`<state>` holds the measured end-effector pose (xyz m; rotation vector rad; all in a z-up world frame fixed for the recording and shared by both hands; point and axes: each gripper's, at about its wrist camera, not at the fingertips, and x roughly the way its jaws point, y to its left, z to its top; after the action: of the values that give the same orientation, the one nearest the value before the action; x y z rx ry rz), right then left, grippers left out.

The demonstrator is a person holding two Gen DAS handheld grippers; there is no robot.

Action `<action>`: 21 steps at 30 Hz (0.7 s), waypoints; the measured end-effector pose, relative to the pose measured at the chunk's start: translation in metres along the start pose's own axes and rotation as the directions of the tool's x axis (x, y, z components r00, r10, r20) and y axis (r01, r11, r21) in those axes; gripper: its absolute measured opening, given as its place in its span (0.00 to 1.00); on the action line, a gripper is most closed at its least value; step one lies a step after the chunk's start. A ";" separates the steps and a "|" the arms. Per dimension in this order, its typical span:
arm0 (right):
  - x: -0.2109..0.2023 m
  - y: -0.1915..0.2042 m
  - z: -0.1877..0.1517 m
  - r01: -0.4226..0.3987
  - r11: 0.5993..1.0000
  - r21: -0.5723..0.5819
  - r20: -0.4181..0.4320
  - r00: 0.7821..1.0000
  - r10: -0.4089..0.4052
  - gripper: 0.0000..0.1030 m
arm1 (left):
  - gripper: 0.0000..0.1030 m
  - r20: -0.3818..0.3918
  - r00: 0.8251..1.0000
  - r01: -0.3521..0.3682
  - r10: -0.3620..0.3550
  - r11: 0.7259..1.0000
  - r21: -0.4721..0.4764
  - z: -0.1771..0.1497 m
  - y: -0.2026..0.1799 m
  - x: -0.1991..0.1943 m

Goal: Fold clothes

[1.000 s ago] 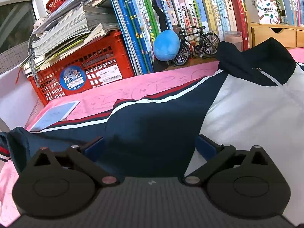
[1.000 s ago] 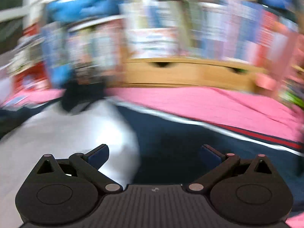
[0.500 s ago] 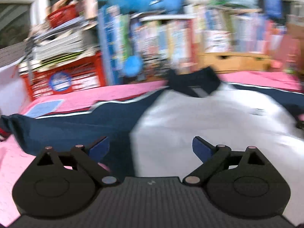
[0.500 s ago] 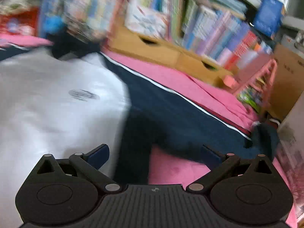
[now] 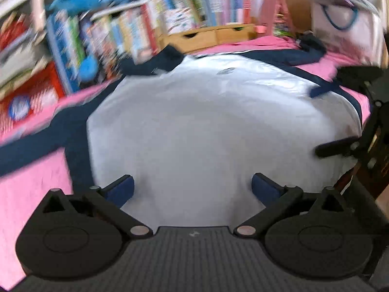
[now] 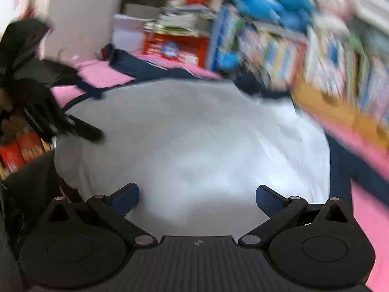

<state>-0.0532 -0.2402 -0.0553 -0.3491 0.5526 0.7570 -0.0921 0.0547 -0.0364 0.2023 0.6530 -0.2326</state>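
Here, jacket [image 5: 206, 126] spread flat over pink cloth [image 5: 29, 189]; blurred bookshelf [image 5: 170, 17] behind.

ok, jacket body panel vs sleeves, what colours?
The jacket has a white body panel and navy sleeves. Left wrist view shows it best.

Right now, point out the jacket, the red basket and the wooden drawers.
jacket [image 5: 206, 126]: left wrist view, white front panel.
red basket [image 6: 180, 47]: right wrist view, front wall.
wooden drawers [image 5: 209, 36]: left wrist view, drawer fronts.
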 end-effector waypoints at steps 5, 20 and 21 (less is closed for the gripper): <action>-0.030 -0.010 -0.049 0.237 0.960 -0.148 -0.037 0.969 -0.245 1.00 | 1.00 -0.028 1.000 -0.005 0.003 0.999 -0.052 -0.021 0.029 -0.017; -0.050 0.034 0.020 0.422 0.902 0.091 -0.081 0.906 -0.416 1.00 | 1.00 -0.079 0.992 -0.109 0.096 0.977 -0.183 0.066 -0.027 -0.042; -0.050 0.038 0.023 0.417 0.903 0.101 -0.075 0.909 -0.411 1.00 | 1.00 -0.094 0.991 -0.114 0.098 0.976 -0.186 0.065 -0.027 -0.039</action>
<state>-0.1023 -0.2304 -0.0114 -0.3650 0.5450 0.3030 -0.0923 0.0176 0.0354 0.0627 0.7418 -0.0576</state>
